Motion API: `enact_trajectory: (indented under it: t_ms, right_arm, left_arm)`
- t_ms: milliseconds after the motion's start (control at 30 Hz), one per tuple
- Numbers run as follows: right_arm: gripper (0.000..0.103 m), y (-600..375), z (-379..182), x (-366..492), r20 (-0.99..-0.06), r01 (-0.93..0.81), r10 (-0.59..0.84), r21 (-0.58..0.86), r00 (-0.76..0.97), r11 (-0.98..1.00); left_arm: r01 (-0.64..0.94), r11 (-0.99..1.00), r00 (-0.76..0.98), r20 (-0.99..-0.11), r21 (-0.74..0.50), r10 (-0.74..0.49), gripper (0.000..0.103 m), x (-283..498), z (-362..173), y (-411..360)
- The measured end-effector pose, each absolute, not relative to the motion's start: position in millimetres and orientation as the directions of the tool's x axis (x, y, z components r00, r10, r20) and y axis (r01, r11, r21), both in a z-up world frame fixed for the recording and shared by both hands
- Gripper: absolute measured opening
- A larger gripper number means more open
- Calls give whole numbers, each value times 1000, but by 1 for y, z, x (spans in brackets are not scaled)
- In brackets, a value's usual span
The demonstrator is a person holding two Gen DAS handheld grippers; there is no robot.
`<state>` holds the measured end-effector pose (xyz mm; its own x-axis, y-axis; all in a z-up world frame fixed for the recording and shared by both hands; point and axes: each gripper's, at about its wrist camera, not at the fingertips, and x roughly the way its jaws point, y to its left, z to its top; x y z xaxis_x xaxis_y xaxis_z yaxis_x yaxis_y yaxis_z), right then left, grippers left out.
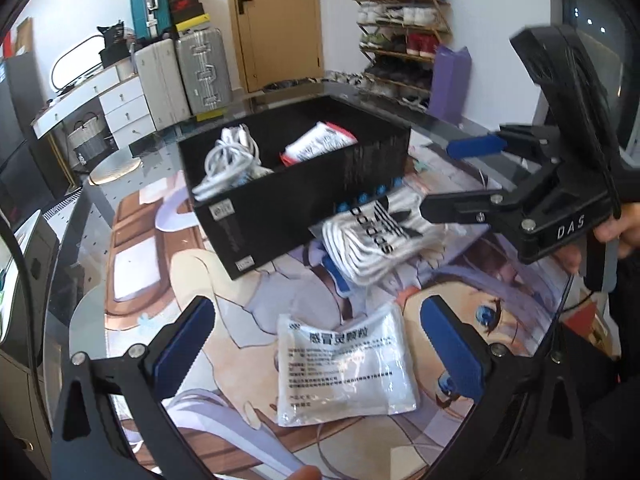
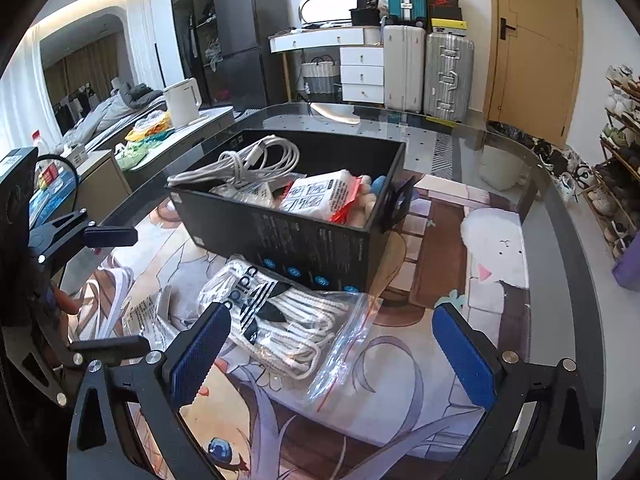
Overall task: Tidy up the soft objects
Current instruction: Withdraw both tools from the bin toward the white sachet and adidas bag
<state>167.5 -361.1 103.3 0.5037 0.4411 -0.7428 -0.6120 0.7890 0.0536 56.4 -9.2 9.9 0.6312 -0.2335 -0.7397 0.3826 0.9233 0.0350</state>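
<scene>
A black box (image 1: 280,216) (image 2: 304,240) stands on the table and holds a coiled white cable (image 1: 228,164) (image 2: 244,164) and a white-and-red packet (image 1: 320,144) (image 2: 320,194). A clear bag of white Adidas socks (image 1: 376,236) (image 2: 280,316) lies against the box's near side. A white medicine pouch (image 1: 344,364) (image 2: 148,320) lies flat in front. My left gripper (image 1: 320,344) is open above the pouch. My right gripper (image 2: 332,352) (image 1: 444,176) is open, over the socks bag.
The table (image 2: 560,216) is glass over an anime-print mat (image 1: 160,280). Suitcases (image 1: 184,72), a white dresser (image 1: 120,100), a door (image 1: 276,20) and a shoe rack (image 1: 400,40) stand beyond. A kettle (image 2: 182,100) sits on a side counter.
</scene>
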Motion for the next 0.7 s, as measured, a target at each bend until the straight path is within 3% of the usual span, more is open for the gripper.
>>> enact_trajectory:
  t_ms: [700]
  right_arm:
    - [102, -346, 84, 166, -780, -653, 453, 75, 433, 754]
  left_arm:
    - [381, 923, 543, -819, 44, -185, 103, 62, -15, -10]
